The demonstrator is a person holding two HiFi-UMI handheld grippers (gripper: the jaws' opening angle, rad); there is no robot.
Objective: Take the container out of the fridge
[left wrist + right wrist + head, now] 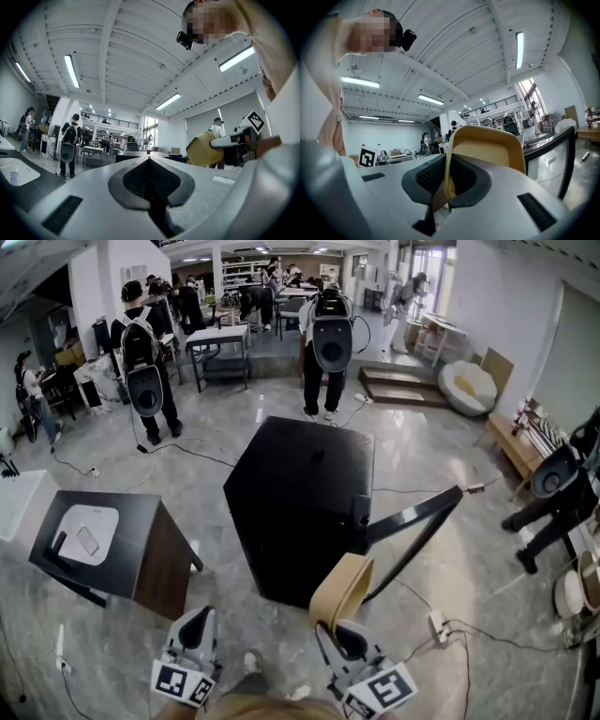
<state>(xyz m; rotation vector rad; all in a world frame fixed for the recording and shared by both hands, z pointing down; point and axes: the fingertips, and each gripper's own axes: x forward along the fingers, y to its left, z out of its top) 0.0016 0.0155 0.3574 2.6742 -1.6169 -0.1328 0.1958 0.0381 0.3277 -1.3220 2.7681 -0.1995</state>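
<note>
The small black fridge [300, 502] stands on the floor ahead of me, its door [422, 521] swung open to the right. My right gripper [330, 622] is shut on the rim of a tan container [341, 591], held in the air in front of the fridge. In the right gripper view the container [487, 150] rises between the jaws, its wall pinched by the pads. My left gripper [194, 622] hangs to the left, jaws together with nothing in them. From the left gripper view the container [204, 149] shows at the right, beside the right gripper's marker cube [254, 123].
A dark side table [103, 554] with a white tray [89, 533] and a phone stands to the left. Cables and a power strip [439, 626] lie on the floor at the right. Several people with backpacks stand behind the fridge.
</note>
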